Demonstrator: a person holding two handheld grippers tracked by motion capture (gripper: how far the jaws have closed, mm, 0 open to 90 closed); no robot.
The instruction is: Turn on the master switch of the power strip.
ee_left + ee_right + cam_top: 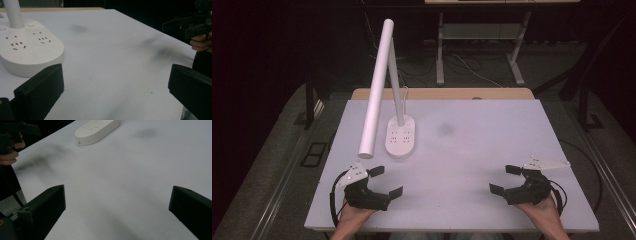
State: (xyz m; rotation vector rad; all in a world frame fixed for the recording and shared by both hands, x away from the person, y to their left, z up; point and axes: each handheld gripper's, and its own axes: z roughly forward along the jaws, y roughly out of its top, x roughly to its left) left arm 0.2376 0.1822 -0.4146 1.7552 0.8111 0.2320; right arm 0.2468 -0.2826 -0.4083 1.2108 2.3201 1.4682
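Desk lamp [399,134], white, oval base with sockets, is standing on the white surface [472,150], left of centre. Left gripper [386,181] is hovering just near its base, jaws spread, empty. Right gripper [504,179] is hovering well apart from the lamp, jaws likewise released.

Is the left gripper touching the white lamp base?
No, the left gripper stands open, apart from the lamp base, with bare table between them.
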